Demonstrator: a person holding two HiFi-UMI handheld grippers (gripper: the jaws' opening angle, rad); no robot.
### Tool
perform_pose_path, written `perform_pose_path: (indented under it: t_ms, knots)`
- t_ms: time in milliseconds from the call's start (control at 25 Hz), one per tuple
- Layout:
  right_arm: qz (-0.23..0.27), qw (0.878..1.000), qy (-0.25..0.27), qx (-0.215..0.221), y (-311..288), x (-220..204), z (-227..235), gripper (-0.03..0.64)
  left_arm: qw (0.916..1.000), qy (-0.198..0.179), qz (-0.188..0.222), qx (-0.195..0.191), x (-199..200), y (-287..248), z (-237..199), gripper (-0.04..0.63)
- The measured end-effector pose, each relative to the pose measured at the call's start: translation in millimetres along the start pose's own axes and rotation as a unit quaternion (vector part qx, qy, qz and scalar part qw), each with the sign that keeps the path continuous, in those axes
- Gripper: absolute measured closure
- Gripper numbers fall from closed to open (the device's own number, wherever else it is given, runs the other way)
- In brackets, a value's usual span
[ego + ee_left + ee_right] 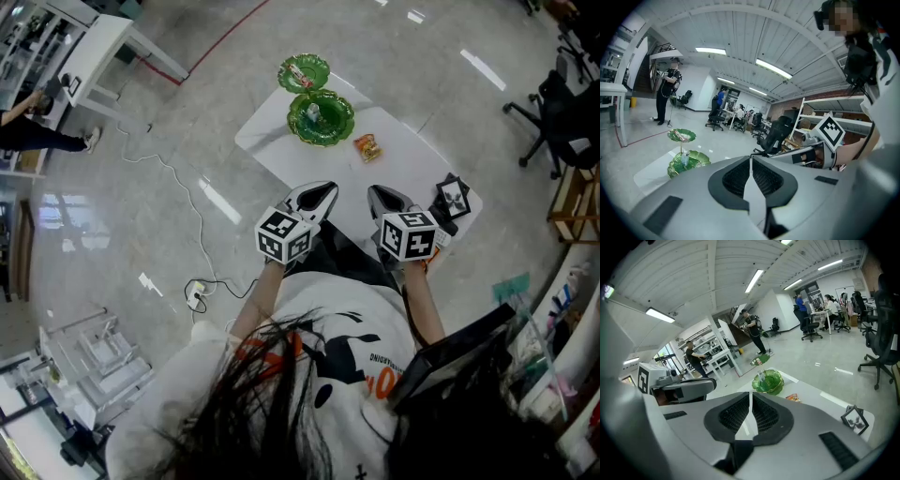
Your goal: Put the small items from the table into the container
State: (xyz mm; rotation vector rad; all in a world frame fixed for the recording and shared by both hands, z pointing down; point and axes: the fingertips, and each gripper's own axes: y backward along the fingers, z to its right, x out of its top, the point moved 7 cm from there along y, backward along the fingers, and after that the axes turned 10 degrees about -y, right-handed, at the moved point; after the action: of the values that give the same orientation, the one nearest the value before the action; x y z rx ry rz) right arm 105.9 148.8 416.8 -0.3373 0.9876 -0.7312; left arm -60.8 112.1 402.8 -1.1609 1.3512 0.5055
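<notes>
The left gripper is hovering over the near edge of the white table, its jaws pressed together with nothing between them, as the left gripper view makes plain. Beyond it and slightly to the left, the green two-tier leaf dish is standing at the far end of the table. Its small upper plate is already carrying a wrapped item, and its lower bowl is holding what looks like a small clear bottle, so part of the job is looking done. To the right of the dish, an orange snack packet is lying flat on the tabletop, apart from the bowl and still waiting to be collected. The right gripper is hanging level with the left one, also clenched and empty, pointing toward the packet and dish. Furthest right, a small black picture frame is sitting at the table's edge, just beside the right gripper. Judging by this, the packet, and perhaps the frame, are remaining, and neither gripper is reaching for either yet.
</notes>
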Motion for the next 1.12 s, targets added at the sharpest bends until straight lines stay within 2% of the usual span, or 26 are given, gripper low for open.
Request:
perform_pose_path:
  t_ms: [280, 760, 1120]
  knots:
    - [-0.005, 1.0, -0.013, -0.006, -1.0, -2.8, 7.5, 0.584, 0.9998, 0.002, -0.021, -0.006, -3.7, -6.5, -0.3, 0.584]
    - [-0.01, 0.999, -0.037, -0.014, -13.2, -1.9, 21.9, 0.584, 0.9993, 0.005, -0.031, -0.017, -11.2, -21.7, -13.9, 0.584]
    - [-0.028, 0.996, -0.067, -0.045, -39.4, -13.4, 47.5, 0.584, 0.9963, -0.015, -0.073, -0.043, -30.9, -44.2, -36.9, 0.584]
